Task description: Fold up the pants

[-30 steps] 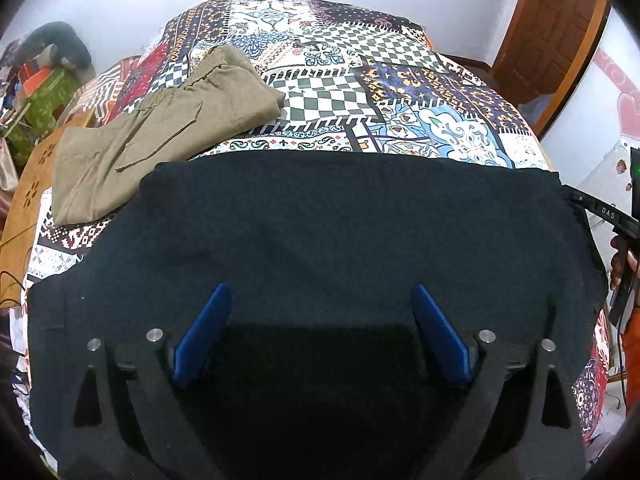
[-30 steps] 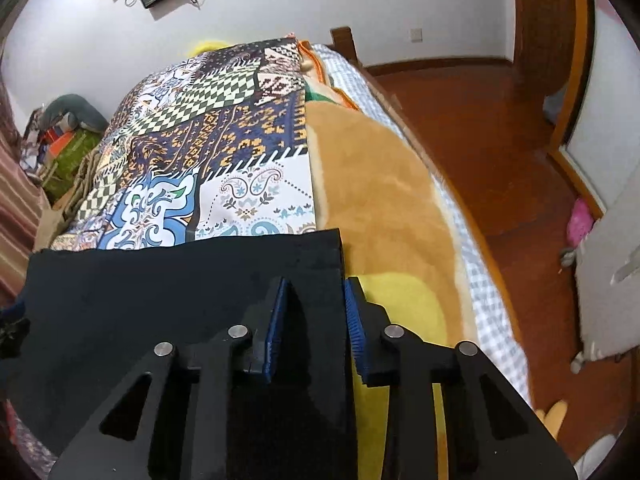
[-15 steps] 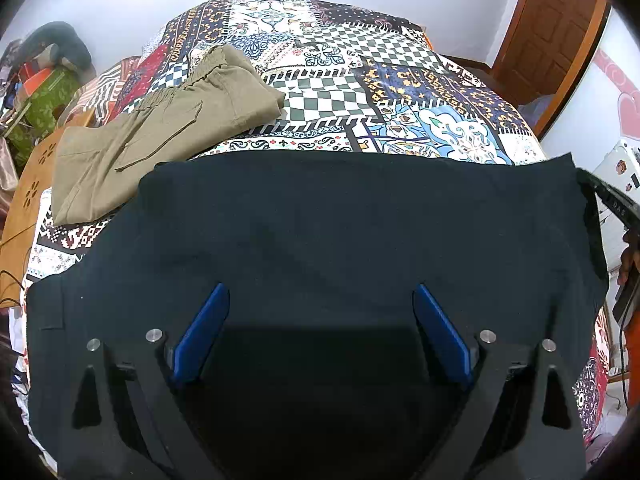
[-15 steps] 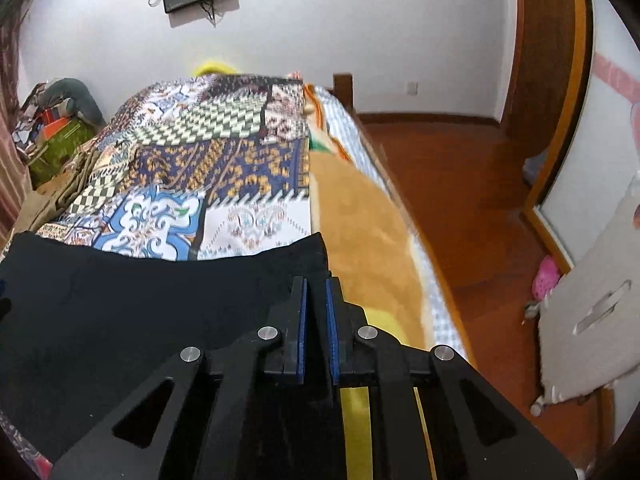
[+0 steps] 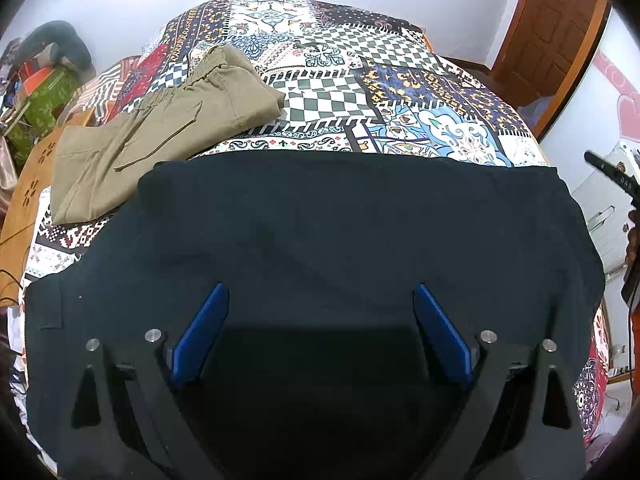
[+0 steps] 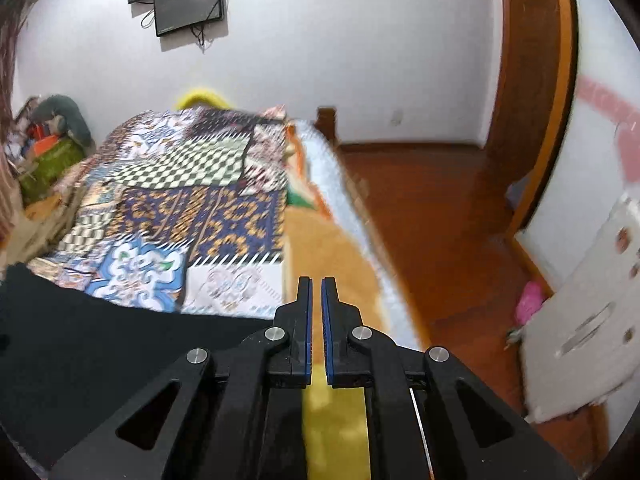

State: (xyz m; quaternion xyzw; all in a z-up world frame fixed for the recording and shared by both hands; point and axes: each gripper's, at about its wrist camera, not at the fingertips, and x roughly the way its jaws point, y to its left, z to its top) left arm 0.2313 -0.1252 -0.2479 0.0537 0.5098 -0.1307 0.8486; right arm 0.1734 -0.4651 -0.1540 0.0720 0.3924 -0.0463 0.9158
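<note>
Dark navy pants (image 5: pixel 352 232) lie spread across the near end of the bed. My left gripper (image 5: pixel 320 320) hovers over their middle with its blue pads wide apart and nothing between them. In the right wrist view the same pants (image 6: pixel 100 344) fill the lower left. My right gripper (image 6: pixel 316 320) is at their right edge with its jaws nearly together; the cloth runs under the left finger, and I cannot tell whether it is pinched. The right gripper's body shows at the right edge of the left wrist view (image 5: pixel 612 172).
Folded khaki pants (image 5: pixel 160 132) lie on the patchwork bedspread (image 5: pixel 360 72) at the far left. A tan and yellow blanket (image 6: pixel 332 248) covers the bed's right side. Wooden floor (image 6: pixel 432 208), a door (image 6: pixel 532 80) and a white cabinet (image 6: pixel 592 312) are to the right.
My right gripper closed at the pants' right edge and lifted, tilting its view up towards the wall. The pants' right end drew inward. My left gripper stayed open and still.
</note>
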